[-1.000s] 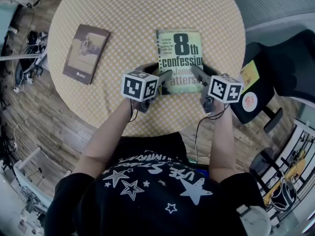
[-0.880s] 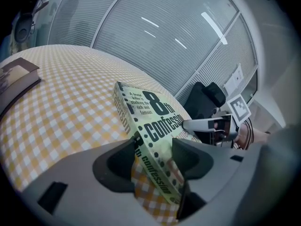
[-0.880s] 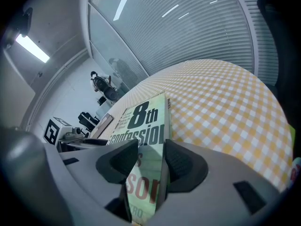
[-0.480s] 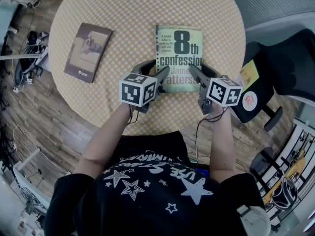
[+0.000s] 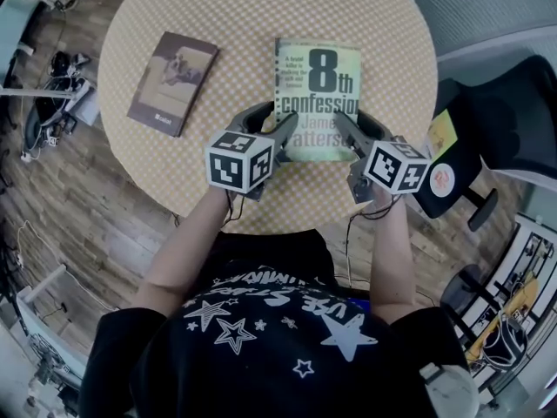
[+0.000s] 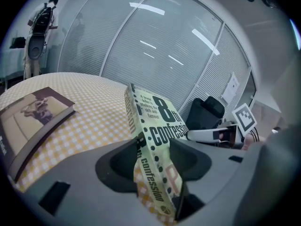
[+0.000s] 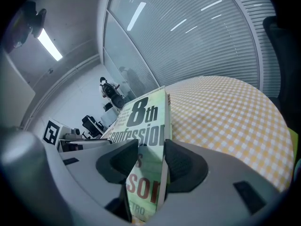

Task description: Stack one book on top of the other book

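The round table [image 5: 261,16], covered in a yellow checked cloth, is carrying two books. The green paperback "8th confession" [image 5: 318,94] is sitting face up over the table's middle, toward the edge nearest the person, with its title reading upright to the person.

The left gripper [image 5: 271,127] is clamping the near left corner of this paperback. Its jaws are closing, with the spine and cover between them and both pads [image 6: 120,161] pressing on the book. The right gripper [image 5: 357,129] is gripping the near right corner. Its jaws are standing on either side of the page edge, with its pads [image 7: 183,166] bearing on the cover and underside.

The near end of the paperback is riding in the jaws, clear of the cloth. Whether its far edge is touching the cloth cannot be determined.

The brown book [image 5: 174,83] is lying flat and face up near the table's left edge. It is turned slightly askew, well apart from the green paperback and from both grippers, and nothing is resting on it.

A black chair [image 5: 513,120] is standing just beyond the table's right edge.
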`<act>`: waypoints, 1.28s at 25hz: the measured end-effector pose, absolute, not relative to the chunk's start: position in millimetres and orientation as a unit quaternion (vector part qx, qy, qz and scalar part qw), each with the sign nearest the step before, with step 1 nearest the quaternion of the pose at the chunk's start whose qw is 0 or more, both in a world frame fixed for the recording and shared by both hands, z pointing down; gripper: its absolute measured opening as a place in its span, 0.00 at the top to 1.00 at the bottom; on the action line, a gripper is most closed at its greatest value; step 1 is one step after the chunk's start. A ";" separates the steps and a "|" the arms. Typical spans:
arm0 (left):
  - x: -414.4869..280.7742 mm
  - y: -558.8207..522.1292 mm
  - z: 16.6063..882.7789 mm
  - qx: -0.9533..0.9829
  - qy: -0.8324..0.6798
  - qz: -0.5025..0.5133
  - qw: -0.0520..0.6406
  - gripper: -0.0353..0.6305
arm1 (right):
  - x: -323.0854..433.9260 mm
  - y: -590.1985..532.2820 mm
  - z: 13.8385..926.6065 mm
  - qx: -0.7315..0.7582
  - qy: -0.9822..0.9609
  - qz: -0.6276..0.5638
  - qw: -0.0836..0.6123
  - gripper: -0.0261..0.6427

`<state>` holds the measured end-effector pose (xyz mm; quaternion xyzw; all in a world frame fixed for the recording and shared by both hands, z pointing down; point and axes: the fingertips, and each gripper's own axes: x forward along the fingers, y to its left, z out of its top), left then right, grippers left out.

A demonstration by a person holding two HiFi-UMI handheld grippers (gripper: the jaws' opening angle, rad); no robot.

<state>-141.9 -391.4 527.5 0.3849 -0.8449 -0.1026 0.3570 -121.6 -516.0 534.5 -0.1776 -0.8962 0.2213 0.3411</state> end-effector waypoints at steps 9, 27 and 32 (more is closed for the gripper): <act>-124.0 -310.5 508.3 0.389 -0.849 -0.111 0.340 0.62 | -100.7 -435.4 514.1 -0.168 -0.902 0.220 0.331 0.69; -90.2 -151.8 496.3 0.428 -0.835 -0.100 0.331 0.63 | -51.7 -274.6 504.2 -0.125 -0.912 0.243 0.305 0.69; -86.5 -149.1 491.5 0.432 -0.833 -0.108 0.328 0.63 | -46.7 -271.8 497.2 -0.118 -0.915 0.238 0.303 0.69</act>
